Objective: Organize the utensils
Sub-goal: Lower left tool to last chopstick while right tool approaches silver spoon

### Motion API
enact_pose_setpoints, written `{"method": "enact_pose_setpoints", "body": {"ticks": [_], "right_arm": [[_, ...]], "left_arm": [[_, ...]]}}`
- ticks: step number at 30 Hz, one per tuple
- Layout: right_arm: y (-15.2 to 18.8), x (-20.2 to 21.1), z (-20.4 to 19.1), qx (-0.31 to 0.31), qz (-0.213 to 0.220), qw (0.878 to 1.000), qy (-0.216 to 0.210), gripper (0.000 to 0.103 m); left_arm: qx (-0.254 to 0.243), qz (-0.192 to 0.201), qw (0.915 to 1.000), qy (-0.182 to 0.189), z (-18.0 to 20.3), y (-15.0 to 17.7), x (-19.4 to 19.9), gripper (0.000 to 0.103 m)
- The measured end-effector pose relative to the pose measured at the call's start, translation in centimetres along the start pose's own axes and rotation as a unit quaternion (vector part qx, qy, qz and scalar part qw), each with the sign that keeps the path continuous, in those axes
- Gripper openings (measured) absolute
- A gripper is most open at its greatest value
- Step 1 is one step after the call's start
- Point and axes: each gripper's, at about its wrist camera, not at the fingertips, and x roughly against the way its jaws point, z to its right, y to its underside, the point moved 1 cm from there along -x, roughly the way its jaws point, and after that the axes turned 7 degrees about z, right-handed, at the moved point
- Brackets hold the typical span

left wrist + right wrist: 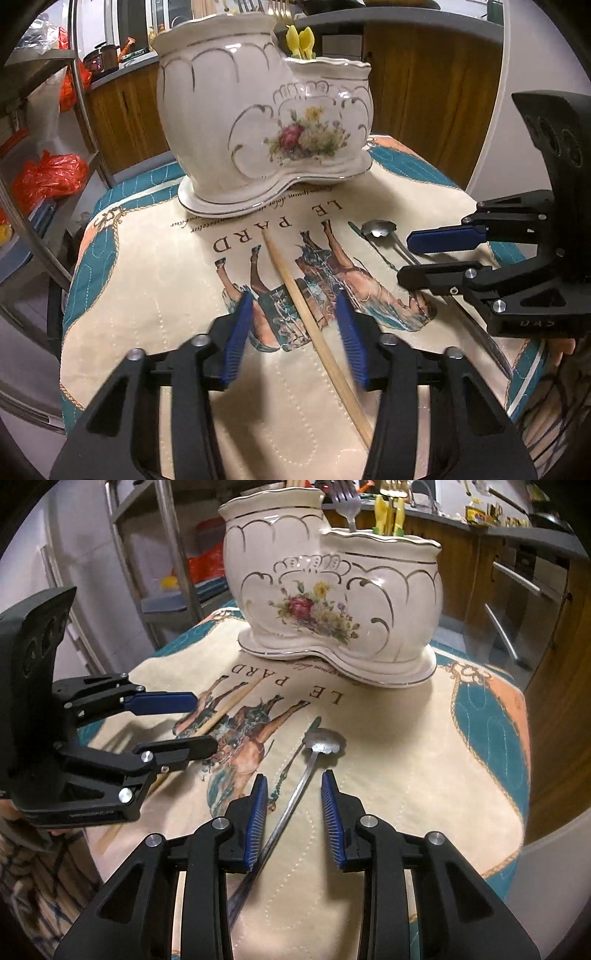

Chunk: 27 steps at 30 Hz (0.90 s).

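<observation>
A single wooden chopstick (299,310) lies on the horse-print cloth (147,277), running between the fingers of my left gripper (293,297); the blue pads stand apart from it on both sides, so the gripper is open. To its right a metal spoon (325,740) lies bowl away from me. Its long handle passes between the fingers of my right gripper (294,777), close to the left pad, and no pad presses on it. A white floral ceramic utensil holder (332,590) with two compartments stands behind, holding forks and yellow utensils. Each gripper shows in the other's view: right gripper (436,254), left gripper (205,723).
The cloth covers a small round table with its edge close on all sides. A metal shelf with orange bags (48,177) stands to the left. Wooden kitchen cabinets (424,92) and an oven front (517,590) lie beyond. A patterned sleeve (37,878) shows behind the left gripper.
</observation>
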Motion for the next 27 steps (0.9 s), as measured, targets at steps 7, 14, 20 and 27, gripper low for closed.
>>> {"method": "enact_pose_setpoints", "body": {"ticks": [7, 14, 20, 27], "right_arm": [[0.1, 0.4, 1.3, 0.021, -0.001, 1.0, 0.018, 0.009], [0.2, 0.6, 2.2, 0.022, -0.022, 0.999, 0.021, 0.011], [-0.4, 0.3, 2.0, 0.031, -0.059, 0.997, 0.03, 0.014], [-1.2, -0.4, 2.6, 0.04, -0.103, 0.994, 0.007, 0.014]], "left_arm": [[-0.006, 0.0, 1.0, -0.002, 0.0, 0.2, 0.1, 0.014], [0.0, -0.003, 1.0, 0.001, -1.0, 0.1, 0.2, 0.014], [-0.006, -0.007, 0.9999, 0.004, -1.0, 0.0, 0.2, 0.014], [-0.011, -0.01, 0.9999, 0.007, -1.2, 0.0, 0.4, 0.012]]}}
